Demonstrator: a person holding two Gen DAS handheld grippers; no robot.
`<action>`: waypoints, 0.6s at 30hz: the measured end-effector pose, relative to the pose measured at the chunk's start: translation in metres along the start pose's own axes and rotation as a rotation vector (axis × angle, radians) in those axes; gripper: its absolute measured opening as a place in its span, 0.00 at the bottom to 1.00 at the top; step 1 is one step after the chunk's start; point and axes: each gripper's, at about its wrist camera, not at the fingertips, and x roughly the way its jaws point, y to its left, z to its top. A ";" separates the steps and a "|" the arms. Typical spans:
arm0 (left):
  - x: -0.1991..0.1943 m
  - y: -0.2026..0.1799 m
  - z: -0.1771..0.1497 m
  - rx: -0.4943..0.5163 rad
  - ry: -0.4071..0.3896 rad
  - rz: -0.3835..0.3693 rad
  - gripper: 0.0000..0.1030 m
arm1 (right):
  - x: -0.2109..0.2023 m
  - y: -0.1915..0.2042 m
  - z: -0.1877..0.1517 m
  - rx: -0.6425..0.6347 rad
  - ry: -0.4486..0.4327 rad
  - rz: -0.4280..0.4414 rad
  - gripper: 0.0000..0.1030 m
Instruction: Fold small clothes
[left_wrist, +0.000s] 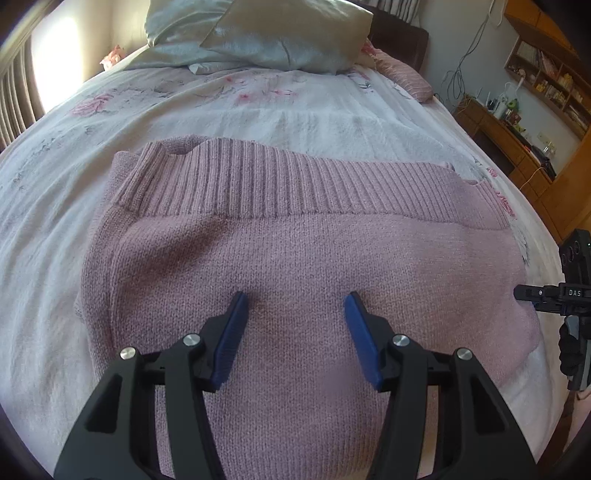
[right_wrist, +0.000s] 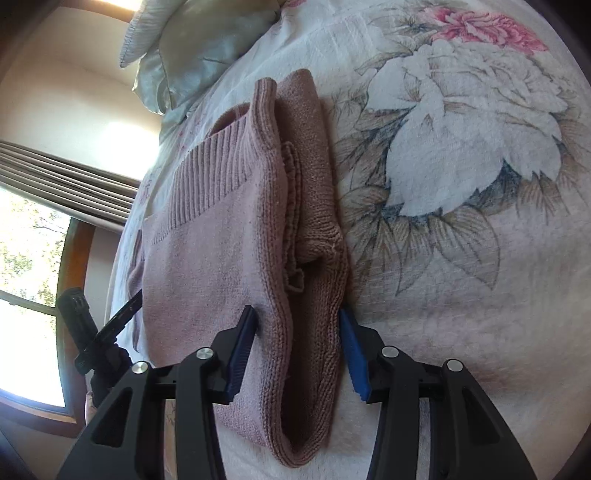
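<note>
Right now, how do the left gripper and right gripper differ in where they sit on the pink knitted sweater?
The left gripper hovers over the flat top of the pink knitted sweater; the right gripper straddles its stacked folded edge. Nothing lies between the left's fingers; layers lie between the right's. Both are open.

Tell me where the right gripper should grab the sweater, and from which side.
Probably the stacked side edge of the sweater, straight in from the side. In the right wrist view the folded layers end in an exposed lip, and the open right gripper already straddles it, one finger over the knit, one against the bedspread. The left gripper is open over the flat middle.
</note>
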 end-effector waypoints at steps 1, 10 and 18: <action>0.001 0.000 0.000 0.007 0.001 -0.001 0.54 | 0.002 -0.002 0.000 0.008 -0.004 0.013 0.45; 0.004 0.005 -0.002 -0.012 0.004 -0.021 0.55 | 0.006 -0.015 0.001 0.036 -0.031 0.069 0.36; 0.005 0.006 -0.003 -0.019 0.004 -0.034 0.55 | 0.004 -0.014 0.001 0.036 -0.036 0.124 0.21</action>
